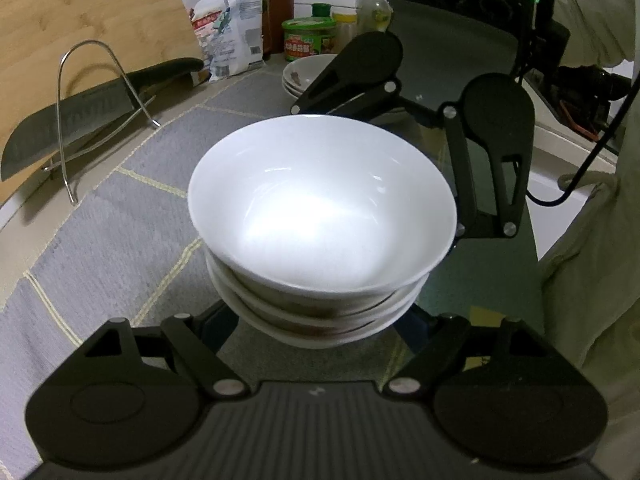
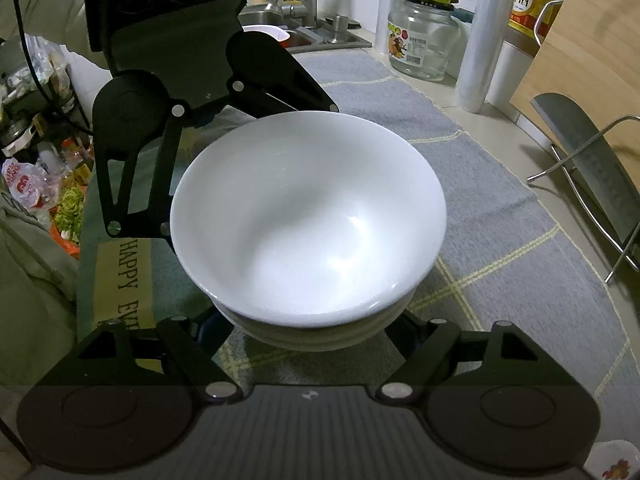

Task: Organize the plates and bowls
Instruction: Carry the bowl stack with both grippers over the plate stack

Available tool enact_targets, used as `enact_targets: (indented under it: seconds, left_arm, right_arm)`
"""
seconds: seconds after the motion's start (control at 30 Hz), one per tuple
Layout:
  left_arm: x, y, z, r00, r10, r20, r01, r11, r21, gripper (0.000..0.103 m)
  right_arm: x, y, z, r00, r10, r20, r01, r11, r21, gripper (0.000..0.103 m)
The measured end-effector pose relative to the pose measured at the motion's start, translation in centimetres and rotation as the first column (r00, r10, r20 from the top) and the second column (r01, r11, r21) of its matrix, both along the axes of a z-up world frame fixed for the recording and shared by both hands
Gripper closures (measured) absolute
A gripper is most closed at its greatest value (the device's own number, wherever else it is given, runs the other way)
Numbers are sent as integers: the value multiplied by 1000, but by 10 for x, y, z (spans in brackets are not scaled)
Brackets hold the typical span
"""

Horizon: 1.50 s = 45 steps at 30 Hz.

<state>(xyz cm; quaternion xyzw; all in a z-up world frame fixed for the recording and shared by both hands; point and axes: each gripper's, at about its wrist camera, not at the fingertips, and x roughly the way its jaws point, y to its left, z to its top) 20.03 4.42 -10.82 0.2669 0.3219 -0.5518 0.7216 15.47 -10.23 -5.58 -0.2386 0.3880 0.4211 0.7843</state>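
A stack of nested white bowls (image 1: 320, 200) fills the middle of both views over the grey checked mat (image 1: 132, 208). The top bowl (image 2: 308, 216) is plain and empty; those beneath show a reddish pattern. My left gripper (image 1: 320, 334) reaches in from the near side, one finger (image 1: 218, 322) on each side of the lowest bowl, shut on the stack. My right gripper (image 2: 312, 332) holds the same stack from the opposite side, with its fingers (image 2: 406, 326) against the lowest bowl. All the pads are hidden under the rims. I cannot tell whether the stack rests on the mat.
Another pile of patterned dishes (image 1: 304, 74) sits behind the stack, near a green tin (image 1: 308, 40) and bottles. A cleaver on a wire rack (image 1: 68, 124) leans by a wooden board (image 1: 80, 12). A glass jar (image 2: 420, 36) and sink (image 2: 316, 38) stand beyond. A person's sleeve (image 1: 592, 248) is at the right.
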Motion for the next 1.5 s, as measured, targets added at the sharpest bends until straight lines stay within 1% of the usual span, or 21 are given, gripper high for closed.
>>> enact_targets:
  seconds: [0.13, 0.33, 0.6, 0.7, 0.83, 1.1, 1.27, 1.5]
  left_arm:
    - [-2, -1, 6, 1000, 2, -3, -2, 1000, -3, 20]
    - [-7, -9, 17, 1000, 6, 7, -6, 1000, -7, 20]
    - [-19, -34, 33, 1000, 12, 19, -12, 1000, -13, 20]
    - [-24, -48, 37, 1000, 11, 21, -11, 1000, -16, 20]
    - [-27, -71, 40, 1000, 14, 1, -14, 1000, -23, 20]
    - [-34, -120, 45, 1000, -4, 30, 5, 1000, -27, 20]
    - [-32, -150, 46, 1000, -11, 27, 12, 999, -37, 20]
    - [-29, -188, 46, 998, -47, 52, 48, 998, -31, 20]
  right_arm:
    - [-2, -3, 6, 1000, 0, 3, -1, 1000, 9, 18]
    - [-9, -11, 19, 1000, 12, 21, -12, 1000, -2, 18]
    - [-22, -31, 36, 999, 22, 43, -22, 1000, -17, 18]
    - [-27, -43, 41, 999, 23, 43, -22, 1000, -19, 18]
    - [-32, -63, 48, 998, 25, 49, -24, 999, -23, 18]
    - [-38, -107, 56, 998, 13, 64, -11, 999, -32, 18]
    - [-41, -137, 61, 997, 3, 78, 0, 999, -41, 18]
    - [-41, -174, 61, 996, -32, 80, 35, 998, -44, 18]
